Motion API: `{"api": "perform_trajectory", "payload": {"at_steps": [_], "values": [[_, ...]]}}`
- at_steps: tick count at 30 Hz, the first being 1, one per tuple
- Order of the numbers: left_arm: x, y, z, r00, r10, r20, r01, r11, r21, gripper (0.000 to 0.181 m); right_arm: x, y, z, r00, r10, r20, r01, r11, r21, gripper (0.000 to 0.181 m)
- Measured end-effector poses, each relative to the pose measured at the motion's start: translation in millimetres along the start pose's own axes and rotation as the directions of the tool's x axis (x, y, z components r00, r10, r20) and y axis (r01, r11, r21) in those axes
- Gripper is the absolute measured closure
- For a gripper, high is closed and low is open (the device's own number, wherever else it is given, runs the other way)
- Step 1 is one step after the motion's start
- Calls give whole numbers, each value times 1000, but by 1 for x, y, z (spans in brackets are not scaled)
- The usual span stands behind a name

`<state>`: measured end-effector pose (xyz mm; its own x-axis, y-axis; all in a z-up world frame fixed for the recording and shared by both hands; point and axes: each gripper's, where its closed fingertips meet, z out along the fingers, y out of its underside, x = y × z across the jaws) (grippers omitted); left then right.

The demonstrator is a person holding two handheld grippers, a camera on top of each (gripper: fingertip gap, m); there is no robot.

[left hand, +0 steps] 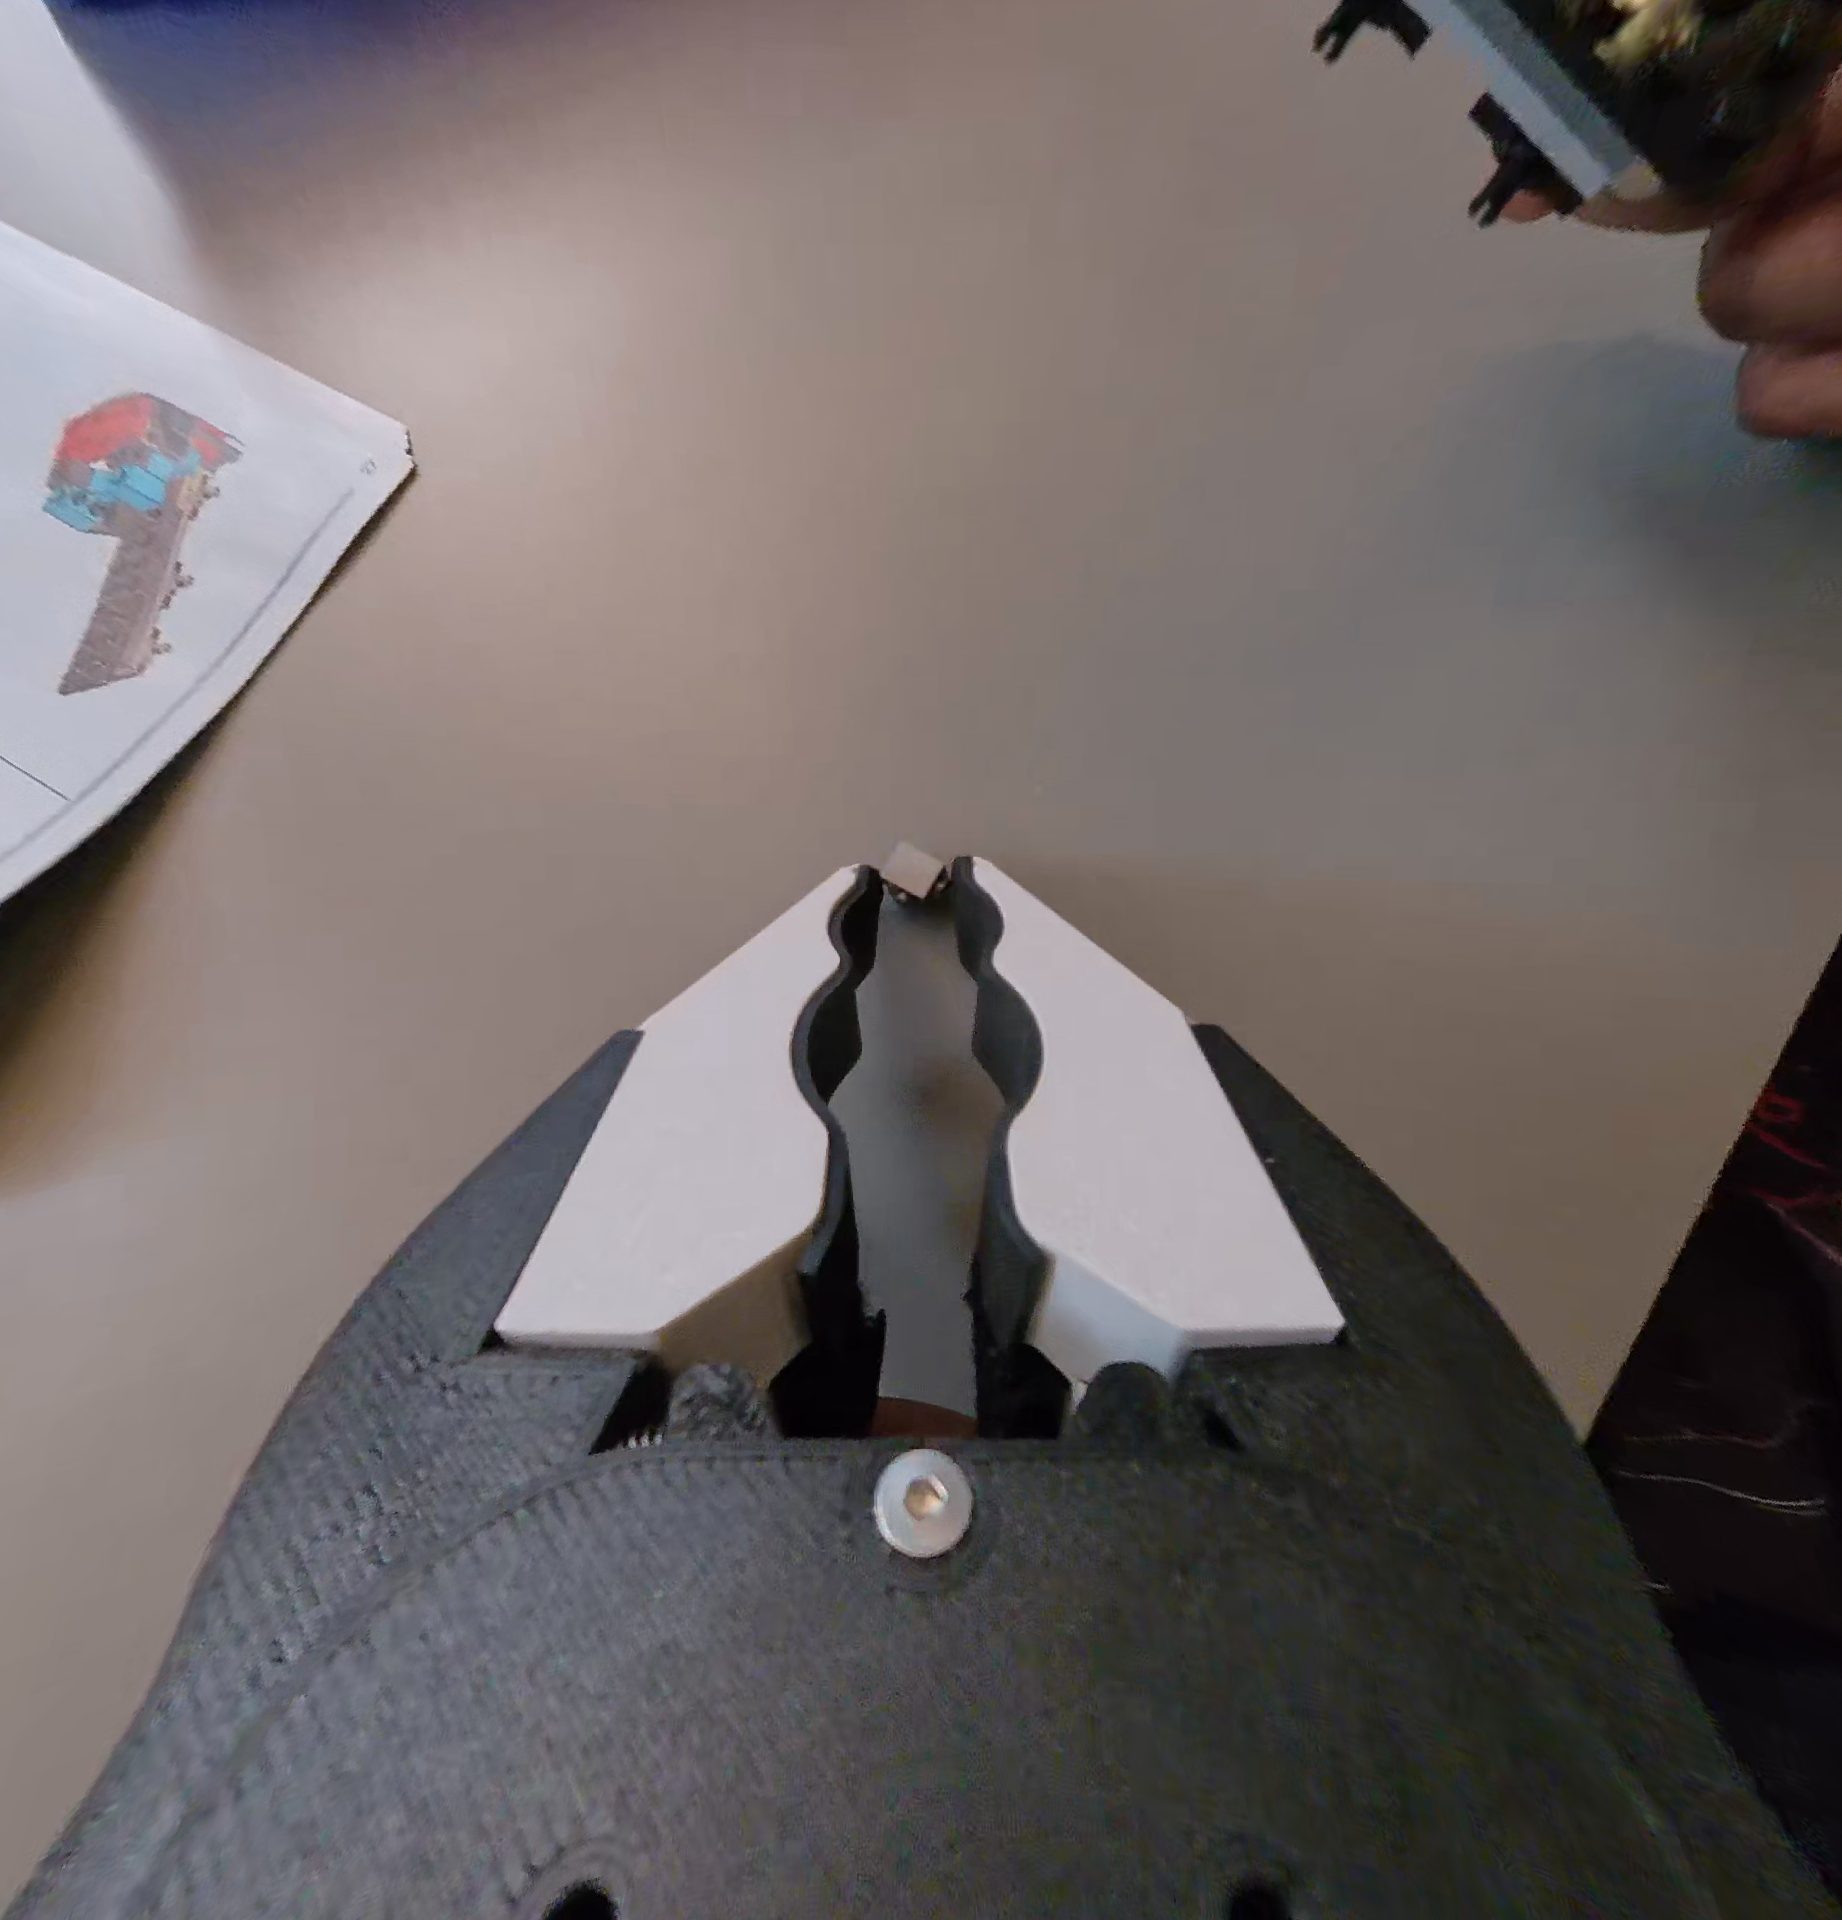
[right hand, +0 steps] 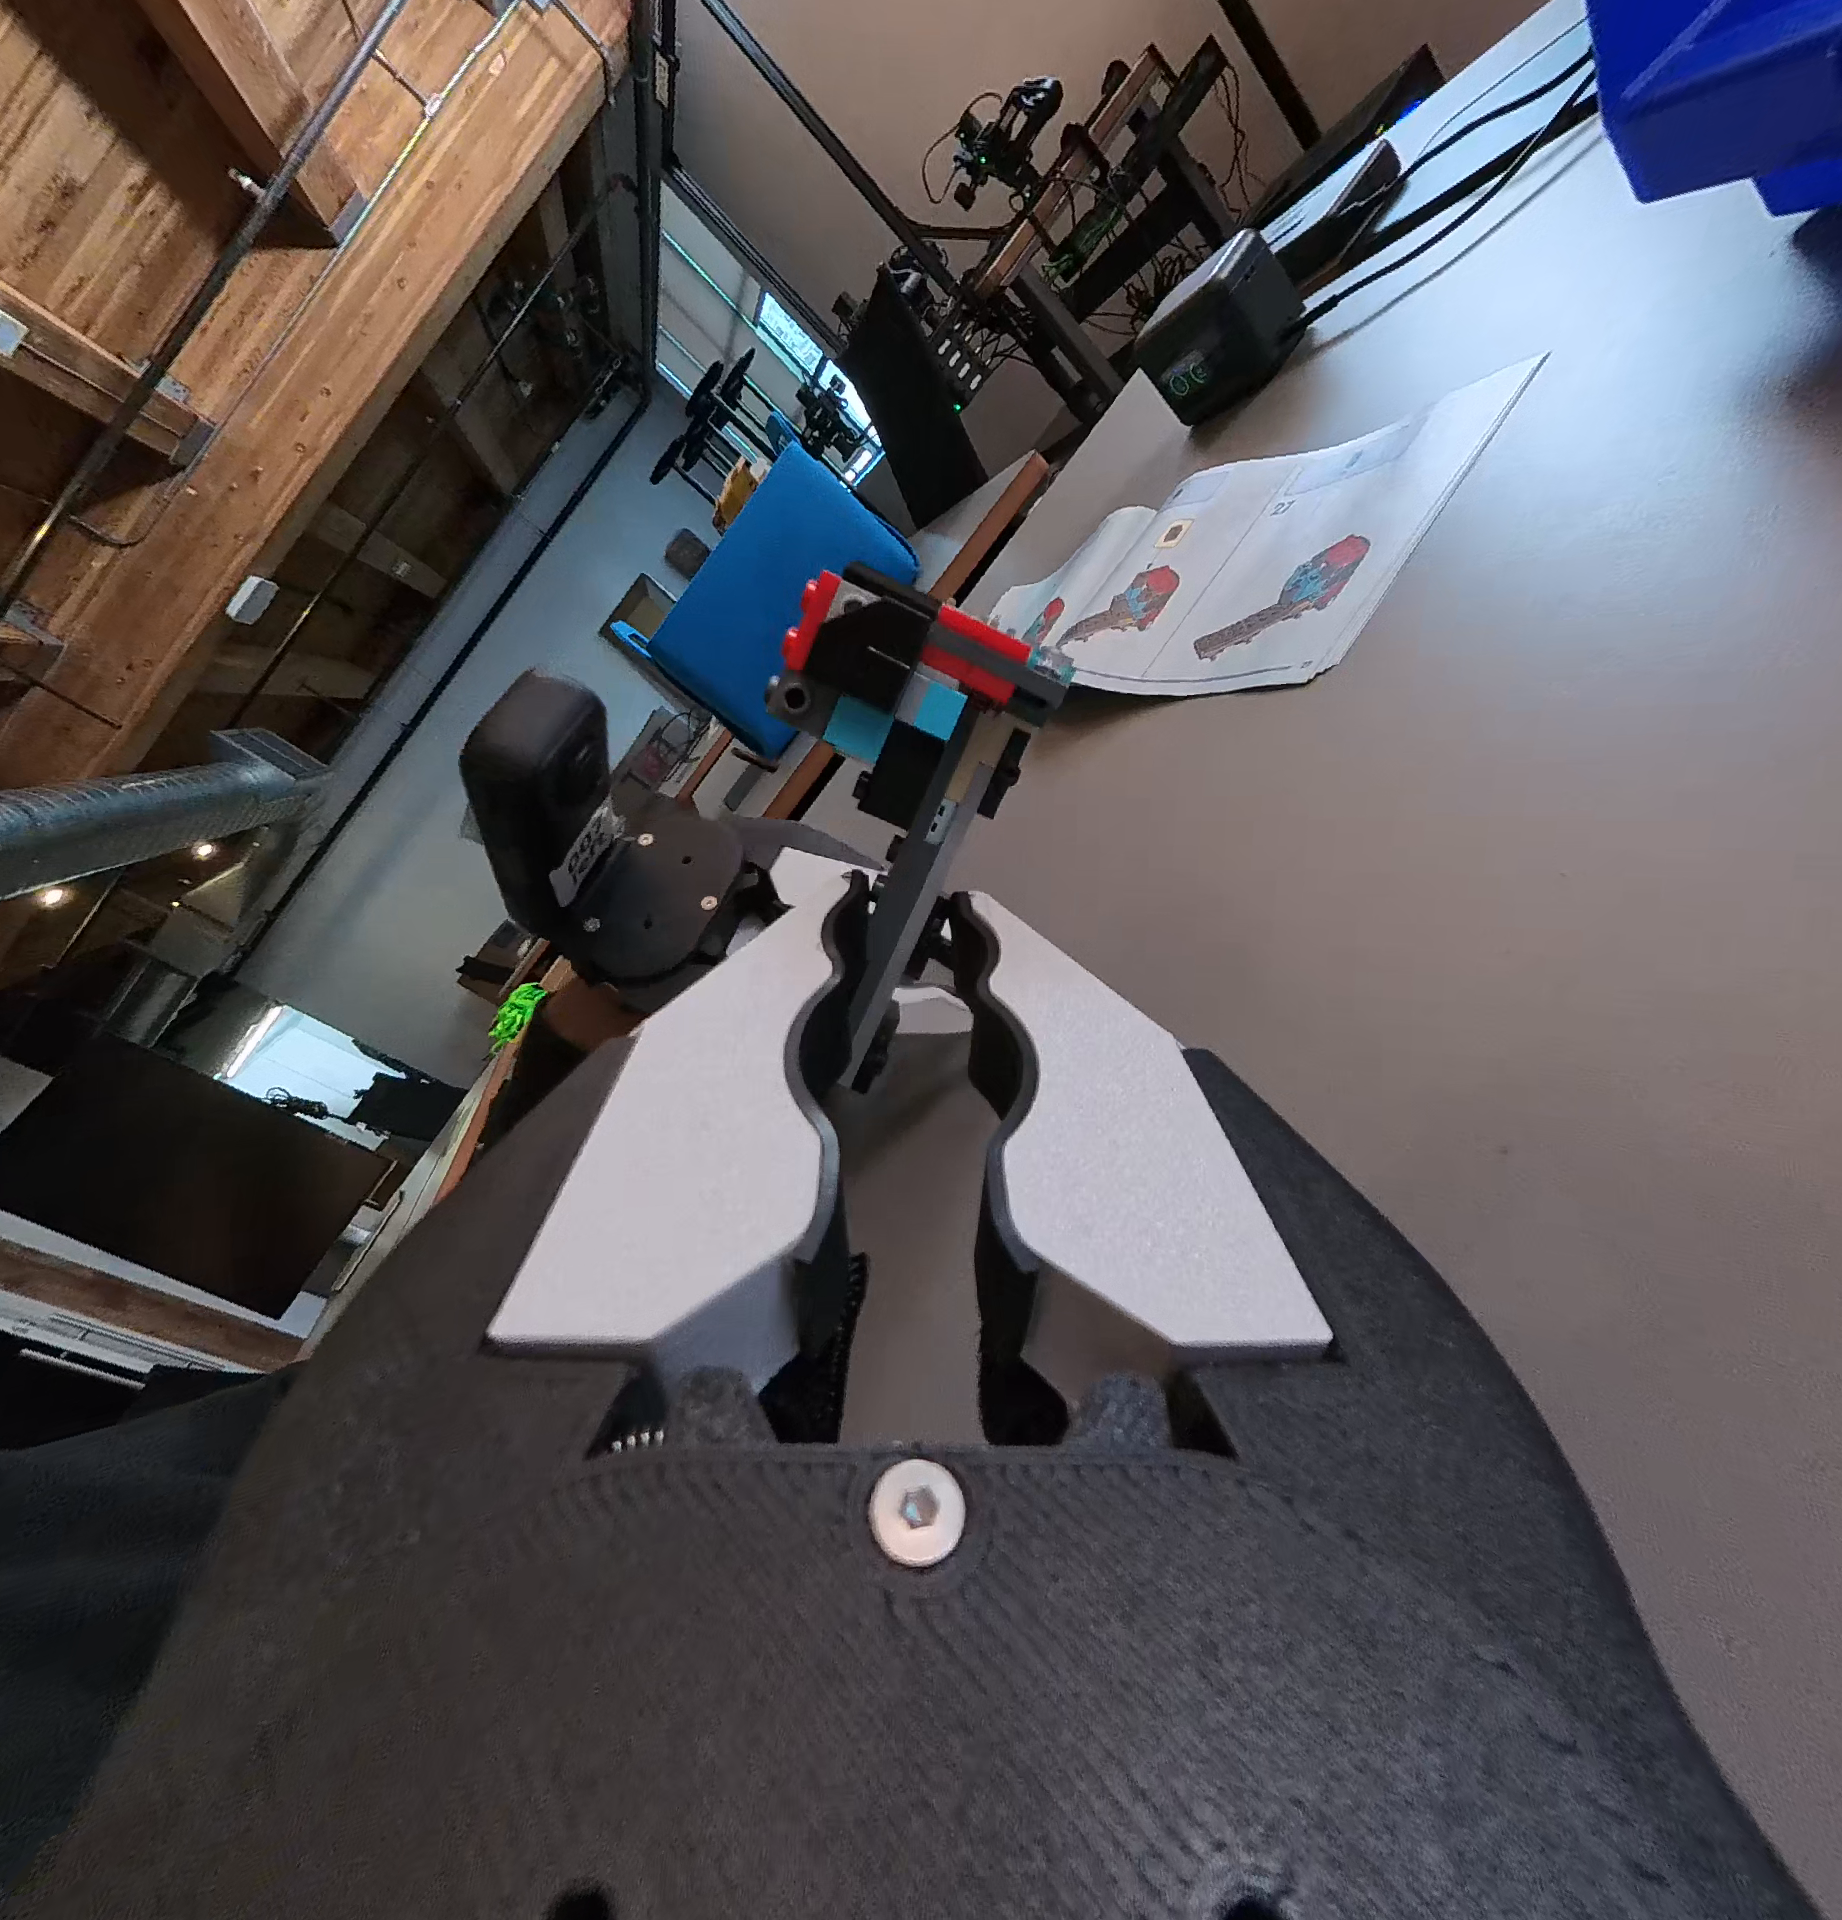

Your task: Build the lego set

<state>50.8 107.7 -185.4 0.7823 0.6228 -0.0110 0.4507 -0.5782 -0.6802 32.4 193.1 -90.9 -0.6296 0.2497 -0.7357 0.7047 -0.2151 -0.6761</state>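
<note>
Here the left claw pinches a small grey brick; the right claw grips the lego model.

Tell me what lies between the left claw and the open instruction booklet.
Only bare grey tabletop, in the left wrist view, separates left claw from white paper instruction booklet.

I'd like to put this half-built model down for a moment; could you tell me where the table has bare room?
The widest bare table stretch lies ahead of the left gripper, between the instruction booklet on its left and the hand on its right. Past the booklet it is crowded: a black box, cables and a blue bin.
</note>
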Motion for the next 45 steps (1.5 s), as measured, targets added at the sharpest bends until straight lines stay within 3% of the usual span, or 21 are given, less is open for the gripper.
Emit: {"api": "perform_trajectory", "payload": {"at_steps": [7, 11, 14, 23, 45], "values": [[-5, 2, -15, 969, 239, 63, -243, 968, 61, 159, -2, -3, -2, 1000, -9, 4, 9, 1000, 5, 167], [6, -13, -23, 945, 322, 55, -327, 931, 161, 162, -2, -1, -1, 1000, -8, 6, 8, 1000, -1, 167], [9, -16, -18, 931, 363, 41, -365, 917, 164, 166, -3, -1, -1, 1000, -11, 7, 11, 1000, -1, 167], [6, -5, -1, 940, 342, -9, -340, 935, 100, 165, -1, -1, -1, 1000, -6, 9, 6, 1000, -5, 167], [1, -3, 2, 959, 282, -30, -277, 955, 109, 154, -5, -2, -2, 1000, -13, 15, 13, 1000, -3, 167]]}}
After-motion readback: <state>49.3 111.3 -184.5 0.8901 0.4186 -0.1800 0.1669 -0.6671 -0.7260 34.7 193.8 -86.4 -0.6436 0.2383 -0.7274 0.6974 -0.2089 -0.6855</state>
